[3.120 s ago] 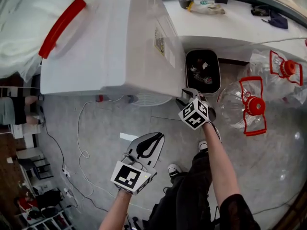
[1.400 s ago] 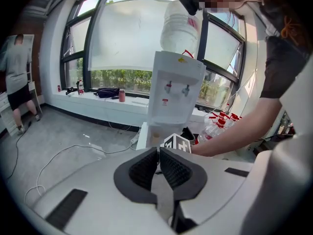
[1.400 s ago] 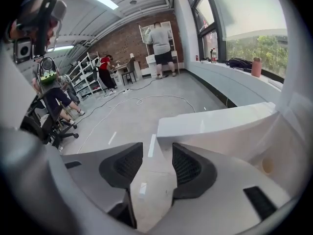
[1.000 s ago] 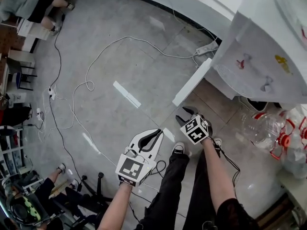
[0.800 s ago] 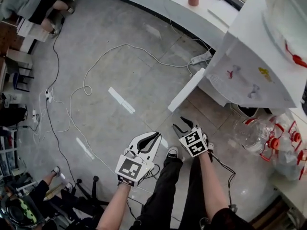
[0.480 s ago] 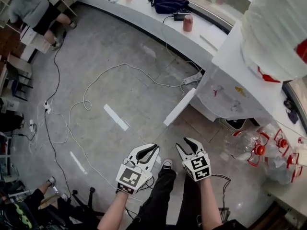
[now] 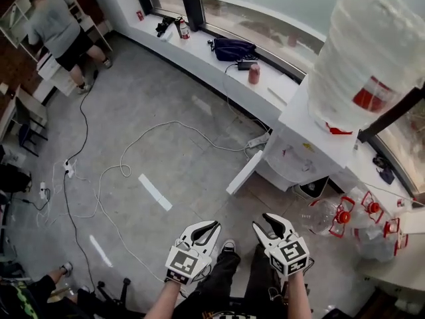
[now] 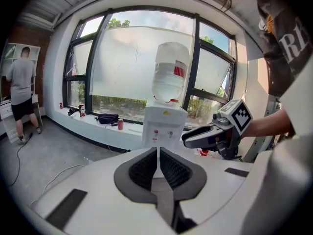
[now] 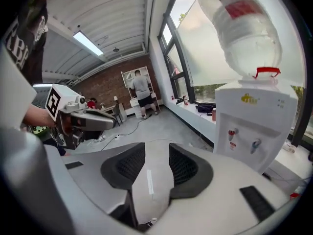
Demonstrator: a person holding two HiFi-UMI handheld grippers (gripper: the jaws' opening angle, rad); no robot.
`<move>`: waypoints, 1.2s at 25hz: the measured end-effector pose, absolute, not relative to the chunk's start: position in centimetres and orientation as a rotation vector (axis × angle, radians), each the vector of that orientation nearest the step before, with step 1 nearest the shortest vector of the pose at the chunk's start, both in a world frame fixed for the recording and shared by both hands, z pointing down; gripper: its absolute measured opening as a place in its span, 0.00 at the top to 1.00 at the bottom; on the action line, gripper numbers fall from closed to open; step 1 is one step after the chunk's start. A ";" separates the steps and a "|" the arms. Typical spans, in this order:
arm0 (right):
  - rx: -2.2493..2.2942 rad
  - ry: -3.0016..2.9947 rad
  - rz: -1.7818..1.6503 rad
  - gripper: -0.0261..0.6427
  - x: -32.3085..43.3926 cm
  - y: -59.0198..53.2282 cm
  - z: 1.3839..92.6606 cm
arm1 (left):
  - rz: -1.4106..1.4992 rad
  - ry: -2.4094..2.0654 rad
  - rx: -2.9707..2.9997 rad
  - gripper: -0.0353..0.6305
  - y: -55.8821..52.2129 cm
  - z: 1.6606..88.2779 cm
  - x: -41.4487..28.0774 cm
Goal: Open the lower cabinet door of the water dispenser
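Nearest, at the bottom of the head view, the two white grippers with black jaw pads are held side by side above the person's dark trouser legs (image 7: 229, 281) and a black-and-white shoe (image 7: 229, 246). The left gripper (image 7: 211, 227) has its jaws drawn together, with only a thin slit between the pads and nothing in them. The right gripper (image 7: 261, 220) has its jaws apart and closing, and nothing lies between them. Both grippers are well apart from the dispenser.

Beyond them lies the grey concrete floor (image 7: 166, 125), with white tape strips (image 7: 154, 191) and a long white cable (image 7: 149, 135) that runs to a white power strip (image 7: 257, 140).

Ahead and to the right stands the white floor-standing water dispenser (image 7: 302, 141). Its white lower cabinet door (image 7: 244, 173) is swung open and juts out over the floor on the dispenser's left. A large clear water bottle with a red label (image 7: 362, 58) sits upside down on top. Empty clear bottles with red handles (image 7: 330, 216) lie on the floor just beside the dispenser's right side.

Behind the dispenser a long white window ledge (image 7: 206, 50) carries a black bag (image 7: 232, 48) and a red can (image 7: 254, 74).

Farthest off, at the upper left, a person in a grey shirt and black shorts (image 7: 63, 28) stands facing white shelves.
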State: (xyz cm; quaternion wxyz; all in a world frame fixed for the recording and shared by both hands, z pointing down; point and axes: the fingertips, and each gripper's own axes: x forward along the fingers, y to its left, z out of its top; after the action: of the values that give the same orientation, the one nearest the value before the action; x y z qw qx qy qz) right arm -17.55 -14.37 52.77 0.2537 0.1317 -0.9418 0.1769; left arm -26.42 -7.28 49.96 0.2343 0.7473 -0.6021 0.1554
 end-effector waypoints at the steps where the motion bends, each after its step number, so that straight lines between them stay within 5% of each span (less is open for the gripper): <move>1: 0.355 -2.572 0.475 0.71 -17.6 -13.7 51.4 | 0.425 -1.646 2.064 0.91 -6.6 49.1 -26.2; 30: 0.442 -2.763 0.275 0.75 -12.3 -3.9 34.3 | 0.351 -1.575 2.382 0.91 -0.6 37.5 -17.6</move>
State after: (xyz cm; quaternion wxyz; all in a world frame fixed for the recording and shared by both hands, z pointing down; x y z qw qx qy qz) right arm -12.31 -3.86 34.30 0.1643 0.1550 -0.9694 0.0964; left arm -17.64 -0.59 37.49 0.1316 0.8206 -0.5427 0.1211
